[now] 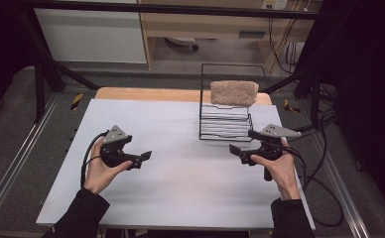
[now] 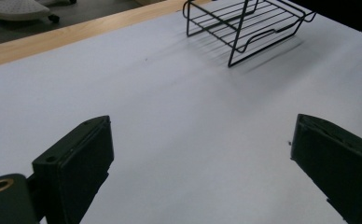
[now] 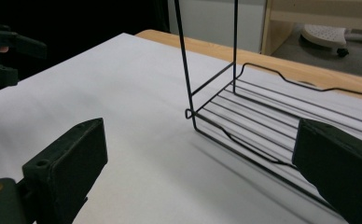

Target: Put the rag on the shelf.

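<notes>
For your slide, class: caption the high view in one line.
Two open hand-held tools, left tool and right tool, flank a wire rack topped with a towel.

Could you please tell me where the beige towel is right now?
In the high view, the towel lies on the top tier of the black wire rack, at the table's far right, beyond the right gripper.

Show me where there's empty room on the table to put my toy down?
The white table is bare between the left gripper and right gripper, and along the far left edge. The far right corner is crowded: the wire rack stands there with a towel on top.
</notes>
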